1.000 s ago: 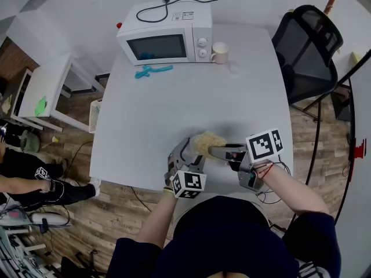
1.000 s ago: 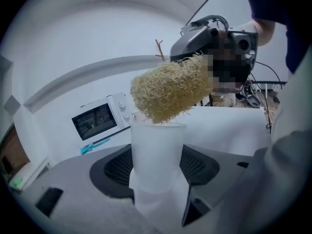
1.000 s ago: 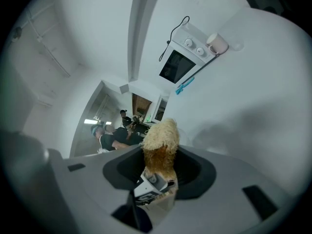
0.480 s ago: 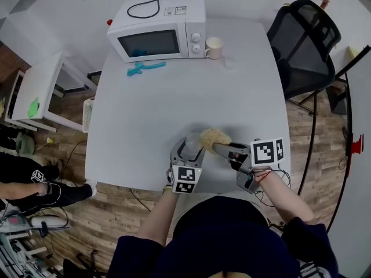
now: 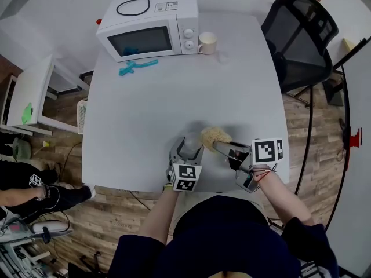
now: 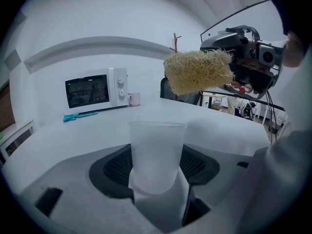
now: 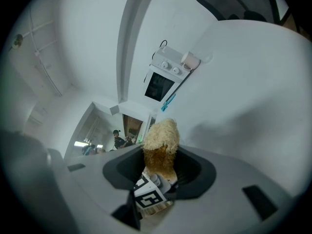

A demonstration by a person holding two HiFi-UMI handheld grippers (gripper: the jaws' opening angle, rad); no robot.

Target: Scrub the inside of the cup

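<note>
A translucent plastic cup stands upright between the jaws of my left gripper, which is shut on it; in the head view the cup sits near the table's front edge. My right gripper is shut on a yellow loofah scrubber, seen in the right gripper view as a straw-coloured tuft. From the left gripper view the scrubber hangs above and to the right of the cup's open rim, apart from it.
A white microwave with a cable on top stands at the table's far side, a cream mug beside it and a teal tool in front. A black office chair is to the right. The white table lies between.
Both grippers have sunk a little toward the table, and the cup has rolled more upright. The scrubber stays just right of the cup.
</note>
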